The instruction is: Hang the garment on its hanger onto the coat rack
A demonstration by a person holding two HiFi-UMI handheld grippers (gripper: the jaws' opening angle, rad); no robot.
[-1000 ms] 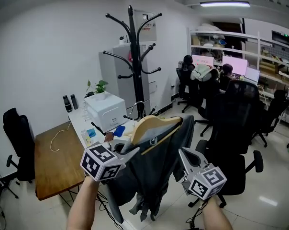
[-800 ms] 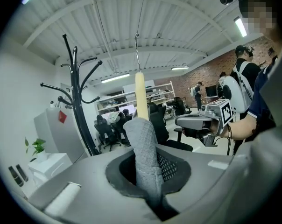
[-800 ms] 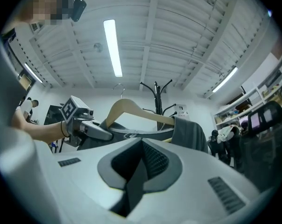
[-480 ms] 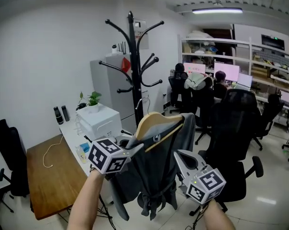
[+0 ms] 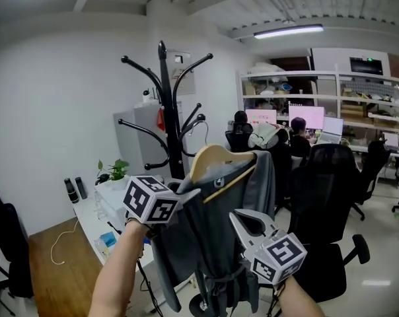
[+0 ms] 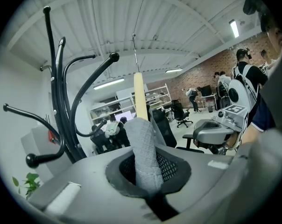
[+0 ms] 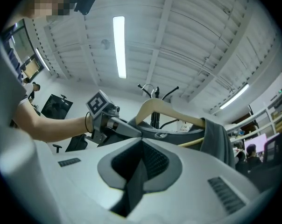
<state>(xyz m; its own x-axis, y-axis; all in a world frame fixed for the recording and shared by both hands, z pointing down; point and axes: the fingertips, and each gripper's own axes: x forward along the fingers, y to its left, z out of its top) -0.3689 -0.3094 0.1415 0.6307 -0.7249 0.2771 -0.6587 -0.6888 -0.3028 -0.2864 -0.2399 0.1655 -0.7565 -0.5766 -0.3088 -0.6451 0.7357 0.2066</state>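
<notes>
**Left fingers (image 6: 89,171) clamping the garment (image 6: 143,148) beside the coat rack (image 6: 61,106)**

The fingers of the left gripper (image 5: 195,192) are pressing together on a fold of grey fabric, so it is gripping the garment (image 5: 213,243) just under the wooden hanger (image 5: 216,158). The fingers (image 7: 197,181) of the right gripper (image 5: 234,214) are lying together with nothing showing between them. Its tip is sitting against the front of the hanging cloth, lower than the left gripper.

The garment is draping over the hanger (image 6: 139,94) and dangling between the 2 grippers, raised in front of the person. In the left gripper view a thin metal hook (image 6: 134,55) is rising from the hanger top, just right of the rack's curved black arms and not touching them. In the right gripper view the hanger (image 7: 164,108) is tilting down to the right with the garment (image 7: 215,139) falling off that end, and the left gripper (image 7: 137,132) is reaching in from the left.

The black coat rack (image 5: 165,111) is standing right behind the hanger, its upper arms bare. Left of it, a small plant (image 5: 113,170) is sitting on a white desk, and a wooden table (image 5: 54,282) is lying lower left. To the right, a black office chair (image 5: 328,190) is standing near, with people sitting at pink screens (image 5: 307,116) farther back.
</notes>
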